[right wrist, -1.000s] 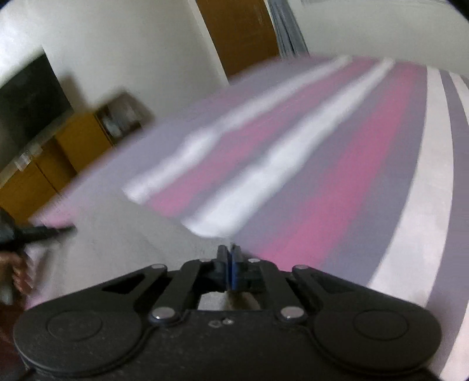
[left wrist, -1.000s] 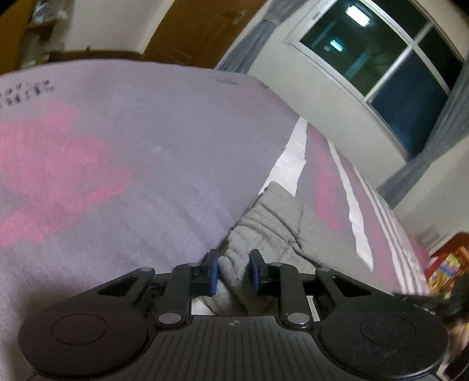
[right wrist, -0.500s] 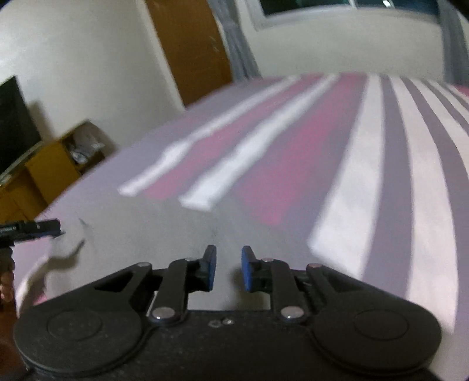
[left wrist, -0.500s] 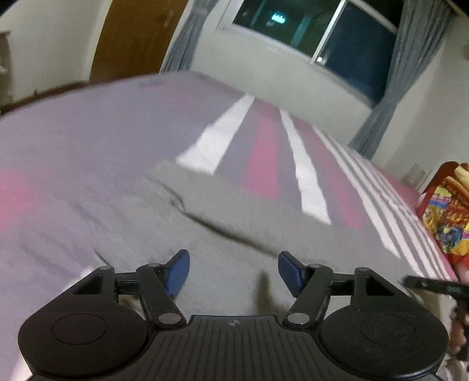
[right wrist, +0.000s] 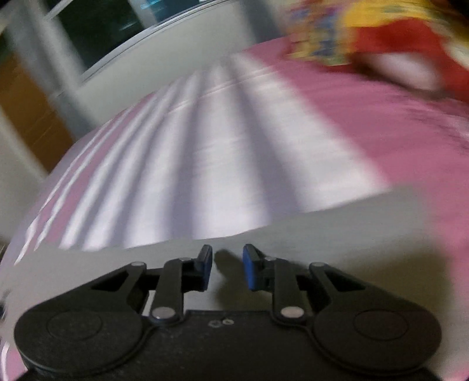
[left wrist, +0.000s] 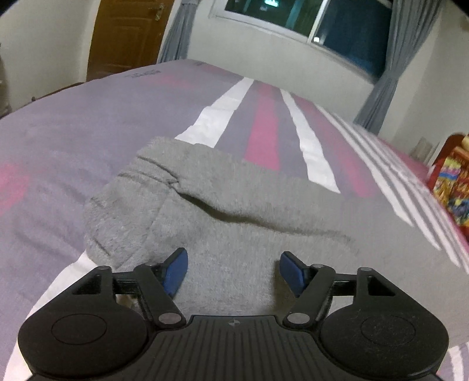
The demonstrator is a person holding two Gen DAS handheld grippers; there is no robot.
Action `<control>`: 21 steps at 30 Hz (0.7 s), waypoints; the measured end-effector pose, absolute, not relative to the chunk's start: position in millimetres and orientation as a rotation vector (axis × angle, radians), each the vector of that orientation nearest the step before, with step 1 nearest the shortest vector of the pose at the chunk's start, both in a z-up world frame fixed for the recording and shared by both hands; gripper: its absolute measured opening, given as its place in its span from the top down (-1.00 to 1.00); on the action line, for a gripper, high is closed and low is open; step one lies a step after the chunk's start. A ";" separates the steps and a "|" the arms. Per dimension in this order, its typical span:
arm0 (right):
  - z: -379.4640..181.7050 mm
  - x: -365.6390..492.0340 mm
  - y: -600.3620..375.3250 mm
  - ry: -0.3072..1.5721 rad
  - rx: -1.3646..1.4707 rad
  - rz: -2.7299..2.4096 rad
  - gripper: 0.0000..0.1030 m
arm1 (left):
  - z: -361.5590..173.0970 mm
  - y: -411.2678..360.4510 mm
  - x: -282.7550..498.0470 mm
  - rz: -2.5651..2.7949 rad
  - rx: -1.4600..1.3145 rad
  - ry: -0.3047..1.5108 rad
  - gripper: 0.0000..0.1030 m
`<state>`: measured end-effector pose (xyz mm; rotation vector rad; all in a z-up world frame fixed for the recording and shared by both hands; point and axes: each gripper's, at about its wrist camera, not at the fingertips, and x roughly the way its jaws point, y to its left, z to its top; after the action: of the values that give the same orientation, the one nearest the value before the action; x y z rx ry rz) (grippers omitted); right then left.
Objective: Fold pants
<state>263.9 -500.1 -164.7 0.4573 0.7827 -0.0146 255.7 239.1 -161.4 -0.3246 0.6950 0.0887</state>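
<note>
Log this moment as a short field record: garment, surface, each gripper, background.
garment: grey pants, folded over with a visible fold crease, lying on the bed
surface: striped bedsheet, purple, pink and white
left gripper: open wide, above the pants, holding nothing
right gripper: open, gap narrower, holding nothing; view motion-blurred
background: wooden door, window, grey curtains

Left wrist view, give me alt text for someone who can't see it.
The open left gripper hovers over folded grey pants lying on a bed with a purple, pink and white striped cover. Behind are a door, a window and curtains.
</note>
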 end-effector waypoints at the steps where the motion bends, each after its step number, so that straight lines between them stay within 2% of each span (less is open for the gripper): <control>1: -165.7 259.4 -512.6 0.790 0.467 -0.059 0.61 | -158.0 235.0 258.0 0.099 -0.305 0.711 -0.39; 3: -162.0 251.1 -524.9 0.786 0.468 -0.124 0.59 | -145.3 228.9 258.1 0.119 -0.286 0.716 -0.39; 5: -148.8 231.8 -534.5 0.733 0.508 -0.148 0.31 | -134.8 227.3 249.6 0.113 -0.304 0.669 -0.39; 7: -137.9 206.2 -524.0 0.656 0.495 -0.105 0.28 | -138.4 226.2 249.0 0.138 -0.278 0.714 -0.40; 10: -149.2 186.5 -524.1 0.670 0.487 -0.075 0.03 | -153.8 219.6 253.6 0.110 -0.201 0.770 -0.51; 12: -174.2 187.0 -527.2 0.795 0.495 -0.102 0.21 | -148.4 210.6 255.3 0.129 -0.154 0.790 -0.52; 13: -172.2 180.9 -529.0 0.772 0.518 -0.109 0.26 | -143.1 208.6 254.7 0.136 -0.157 0.793 -0.52; 17: -145.8 144.2 -529.5 0.608 0.601 -0.098 0.23 | -131.4 213.2 237.8 0.136 -0.211 0.741 -0.52; 21: -154.4 122.0 -539.9 0.580 0.717 -0.126 0.23 | -138.0 223.5 220.0 0.138 -0.242 0.725 -0.52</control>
<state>122.0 -539.9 -154.4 0.7172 0.5799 -0.1256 220.0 223.5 -138.0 -0.2423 0.7249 0.1383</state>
